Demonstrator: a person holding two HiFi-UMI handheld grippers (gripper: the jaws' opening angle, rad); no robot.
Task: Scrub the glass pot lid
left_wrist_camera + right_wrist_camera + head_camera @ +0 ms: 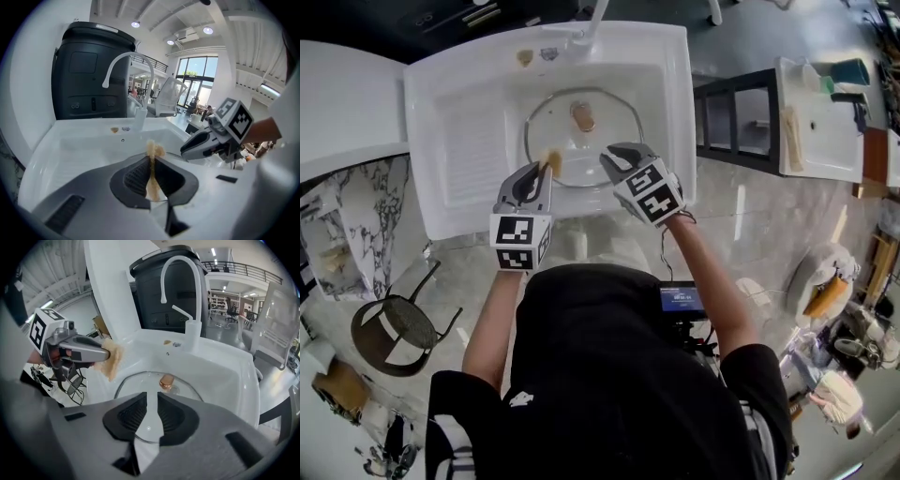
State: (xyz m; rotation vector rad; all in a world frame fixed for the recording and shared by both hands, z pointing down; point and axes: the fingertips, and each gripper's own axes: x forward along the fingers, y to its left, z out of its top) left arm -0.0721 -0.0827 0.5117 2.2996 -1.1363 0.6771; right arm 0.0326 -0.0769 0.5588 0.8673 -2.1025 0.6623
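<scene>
Clamps a tan sponge [552, 158] thin between the jaws of the left gripper [546, 169] and holds it over the 8 o'clock edge of the glass pot lid [581, 155], laid knob-up in the white sink [469, 141] to present its top face for scrubbing. Poises the right gripper [613, 156] at the lid's 4 o'clock edge, jaws a narrow slot apart and empty, probably to steady the lid against sliding. Hard to say whether already touching the rim.

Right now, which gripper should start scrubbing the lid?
Left. The left gripper has its jaws shut on the tan sponge, by the glass lid's near rim. The right gripper holds no sponge.
</scene>
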